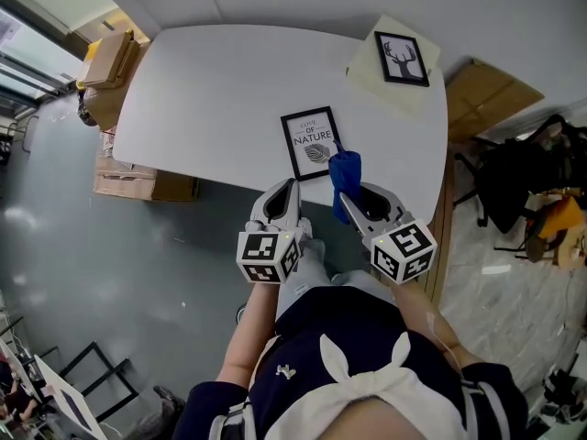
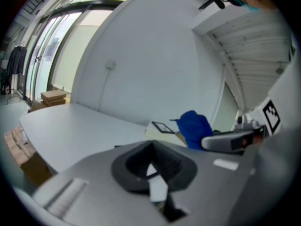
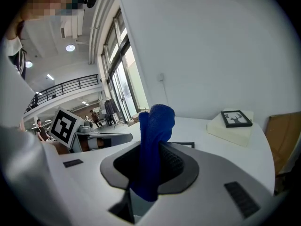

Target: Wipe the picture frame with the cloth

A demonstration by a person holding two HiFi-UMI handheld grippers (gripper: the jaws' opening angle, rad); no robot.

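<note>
Two frames are out here, but the one that matters is the picture frame (image 1: 312, 142) with the leaf print. It lies flat on the white table (image 1: 211, 99), close to the edge nearest the person, I'd guess so both tools can reach it easily. The right gripper (image 1: 358, 198) sits just to the near right of that frame, and its jaws are clamped on a blue cloth (image 1: 345, 172). A good chunk of the cloth sticks up past the tips, which makes sense to me, since the loose end is what you'd drag over the glass rather than hard plastic. The cloth's top edge looks like it's right at the frame's near right corner, though I can't tell if it's actually touching. The left gripper (image 1: 282, 195) is just on the near side of the frame, jaws pressed together with nothing in them. My read is it's there to pin the frame down so it won't slide. Far off to the right beyond the frame, a deer picture (image 1: 402, 59) rests on a cream box (image 1: 376, 85), well out of the way. Wiping hasn't started yet, I'd say.
</note>
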